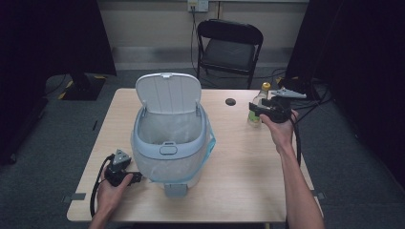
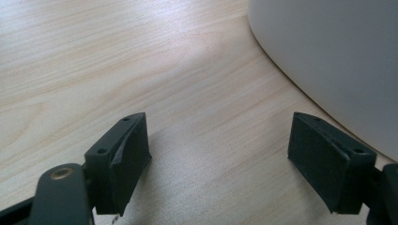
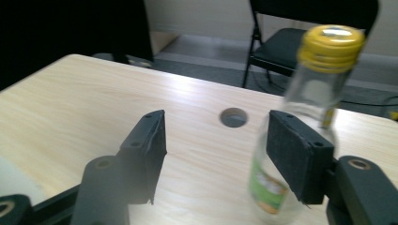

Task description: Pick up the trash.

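A white bin (image 1: 169,143) with a pale blue rim and a clear liner stands mid-table, its lid (image 1: 167,91) tipped up and open. My left gripper (image 1: 137,178) rests on the table at the bin's front left base. Its jaws are open (image 2: 218,124) over bare wood, with the bin wall (image 2: 328,51) just to their right. A clear bottle (image 1: 259,102) with a yellow cap and green label stands at the back right. My right gripper (image 1: 252,111) is held beside it, open (image 3: 216,119). The bottle (image 3: 324,93) stands just behind the right jaw, not between the jaws.
A round cable hole (image 1: 230,101) sits in the tabletop (image 1: 239,181) left of the bottle. A black folding chair (image 1: 229,45) stands behind the table. Cables (image 1: 315,102) lie on the floor at the right, and a dark stand base (image 1: 83,86) at the left.
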